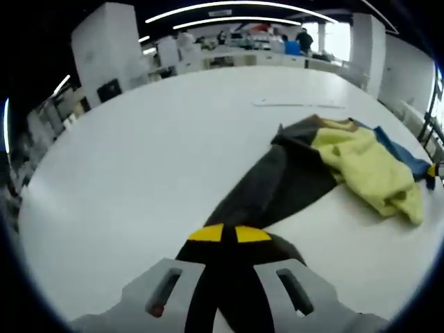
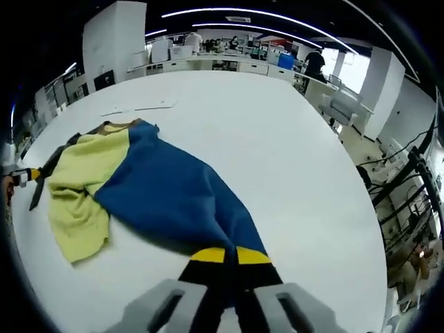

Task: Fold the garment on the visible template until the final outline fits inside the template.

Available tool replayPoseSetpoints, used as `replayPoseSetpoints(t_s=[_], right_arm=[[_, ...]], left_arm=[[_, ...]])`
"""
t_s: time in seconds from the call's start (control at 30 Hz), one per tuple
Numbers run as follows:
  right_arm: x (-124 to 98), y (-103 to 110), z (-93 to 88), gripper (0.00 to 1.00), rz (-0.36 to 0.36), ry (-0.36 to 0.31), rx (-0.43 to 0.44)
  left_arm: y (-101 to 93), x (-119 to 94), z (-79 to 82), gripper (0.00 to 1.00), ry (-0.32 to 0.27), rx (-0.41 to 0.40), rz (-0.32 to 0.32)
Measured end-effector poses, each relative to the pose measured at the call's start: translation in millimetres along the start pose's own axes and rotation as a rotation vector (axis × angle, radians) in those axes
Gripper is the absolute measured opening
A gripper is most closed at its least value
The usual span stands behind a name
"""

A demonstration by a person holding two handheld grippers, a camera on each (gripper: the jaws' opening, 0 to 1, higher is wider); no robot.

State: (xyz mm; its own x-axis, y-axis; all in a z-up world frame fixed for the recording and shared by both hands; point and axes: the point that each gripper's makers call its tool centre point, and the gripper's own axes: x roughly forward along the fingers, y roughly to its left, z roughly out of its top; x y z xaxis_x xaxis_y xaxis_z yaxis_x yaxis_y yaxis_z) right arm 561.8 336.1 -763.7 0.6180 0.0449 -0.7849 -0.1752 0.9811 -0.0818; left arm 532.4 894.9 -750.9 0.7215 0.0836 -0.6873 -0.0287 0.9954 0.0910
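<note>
- In the left gripper view, the left hand-held gripper [image 1: 229,234] is at 6 o'clock, its yellow-tipped jaws clenched on a dark brown part of the garment [image 1: 291,177].
- From those jaws the brown cloth runs toward 2 o'clock across the white table [image 1: 139,173], where it meets a crumpled yellow part and a strip of blue at the far side.
- A thin pale outline, the template [image 1: 298,104], lies flat on the table beyond the garment, toward 1 o'clock, apart from the cloth.
- In the right gripper view, the right hand-held gripper [image 2: 231,255] is at 6 o'clock, its yellow tips pinched together on the blue part of the garment [image 2: 166,194].
- The blue cloth stretches from the jaws toward 10 o'clock; the yellow part lies bunched beside it at 9 o'clock.
- The left hand-held gripper's yellow tip [image 2: 28,175] shows at the 9 o'clock edge, touching the garment's dark end.
- The template [image 2: 139,107] shows as a faint outline toward 11 o'clock, past the garment.
</note>
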Motion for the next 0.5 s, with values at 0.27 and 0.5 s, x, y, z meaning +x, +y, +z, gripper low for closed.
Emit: replayPoseSetpoints(t_s=[0.27,0.5], right_arm=[[-1.2,-15.1,-2.1,0.00,-0.045,0.012,-0.018],[-4.1,-20.6,-5.8,0.00,-0.062,0.024,-0.008]], left_arm=[[15.8,0.3,0.2,0.00,0.000,-0.026,0.025],[25.0,-8.4,0.5,0.01,-0.008,-0.105,0.060]])
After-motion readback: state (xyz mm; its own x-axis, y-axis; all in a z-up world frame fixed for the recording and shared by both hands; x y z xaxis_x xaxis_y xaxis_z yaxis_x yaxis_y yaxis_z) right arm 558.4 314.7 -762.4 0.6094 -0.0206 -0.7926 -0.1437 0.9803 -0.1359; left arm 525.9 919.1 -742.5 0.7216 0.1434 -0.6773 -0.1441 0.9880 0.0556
